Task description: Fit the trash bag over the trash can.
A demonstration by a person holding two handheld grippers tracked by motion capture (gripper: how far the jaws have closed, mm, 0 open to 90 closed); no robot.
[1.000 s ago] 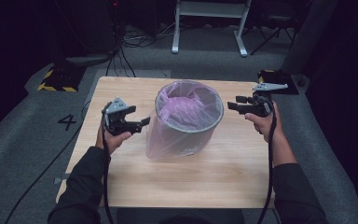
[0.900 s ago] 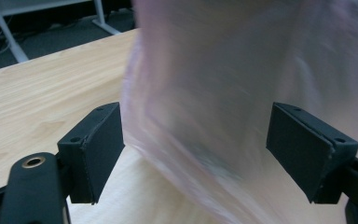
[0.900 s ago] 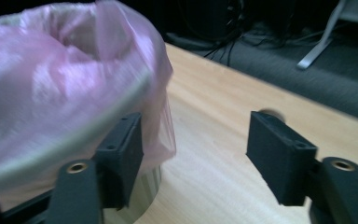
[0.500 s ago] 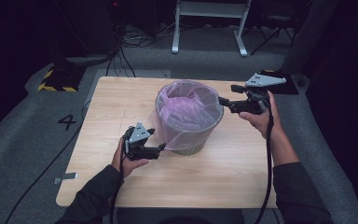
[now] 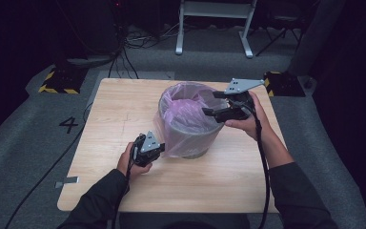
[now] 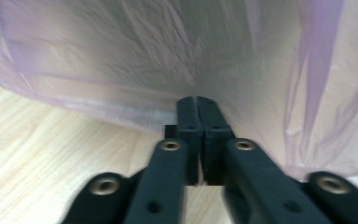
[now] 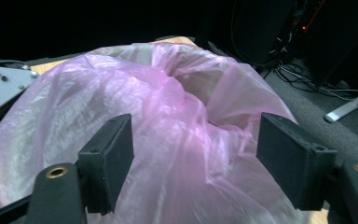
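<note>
A grey bin (image 5: 193, 138) lined with a thin pink bag (image 5: 186, 107) stands mid-table. The bag's film drapes over the rim and down the wall. My left gripper (image 5: 161, 144) sits low at the bin's front left. Its jaws have just been closing and now meet on the hanging film (image 6: 121, 60) near its lower hem, so the left gripper (image 6: 196, 100) is shut on it. My right gripper (image 5: 209, 103) hovers over the bin's right rim, open, after widening. In the right gripper view the puffed bag top (image 7: 168, 93) lies beyond the right gripper (image 7: 196, 140), untouched.
The wooden table (image 5: 114, 100) has bare room left of and in front of the bin. On the grey floor behind are a white stand (image 5: 214, 28), cables, and yellow-black blocks (image 5: 59, 81) (image 5: 283, 83). A painted 4 (image 5: 69, 125) and a tape strip (image 5: 67, 181) mark the floor at left.
The left gripper dropped from beside the bin to its front-left base and shut on the bag's film. The right gripper rose and moved left over the bin's rim, jaws wider.
</note>
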